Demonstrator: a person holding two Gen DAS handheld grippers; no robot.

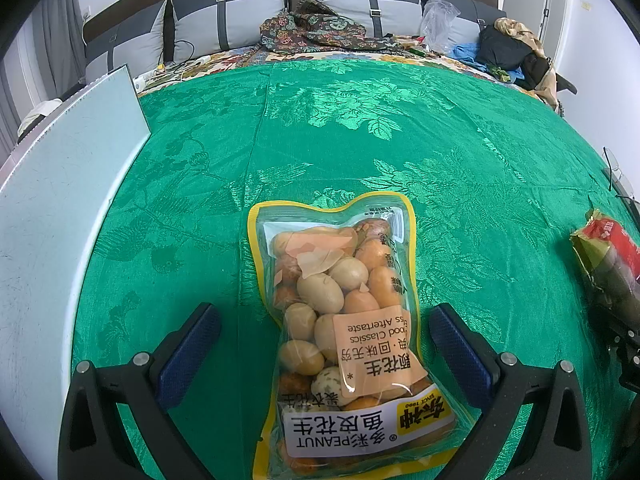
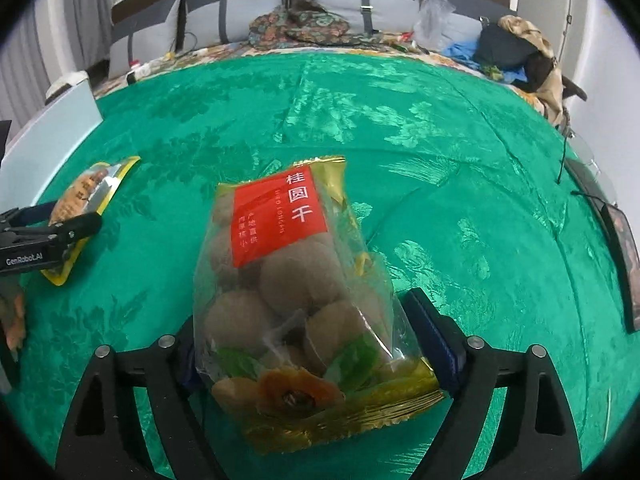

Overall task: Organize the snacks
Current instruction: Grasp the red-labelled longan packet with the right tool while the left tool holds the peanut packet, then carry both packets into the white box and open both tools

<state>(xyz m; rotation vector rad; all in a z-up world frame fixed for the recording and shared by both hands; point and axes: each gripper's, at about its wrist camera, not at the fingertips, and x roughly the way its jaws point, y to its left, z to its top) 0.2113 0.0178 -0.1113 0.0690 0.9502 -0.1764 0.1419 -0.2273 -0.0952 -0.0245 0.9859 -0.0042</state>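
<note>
The right gripper (image 2: 308,320) stands wide, its pads apparently not pressing the dried-longan bag (image 2: 296,300) between them; the bag looks light, crinkly and slippery, so its lumpy middle, not the 6 o'clock foil seam, seems the best hold.

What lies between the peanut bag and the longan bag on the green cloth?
Only bare green cloth. The right wrist view shows it between the peanut bag and the longan bag.

A bed spread with a green damask cover (image 1: 360,120) fills the room. Grey cushions (image 1: 224,16) line the headboard at its far edge, clothes (image 1: 316,28) heaped before them. White walls (image 1: 600,60); grey curtains (image 1: 56,32) left.
</note>
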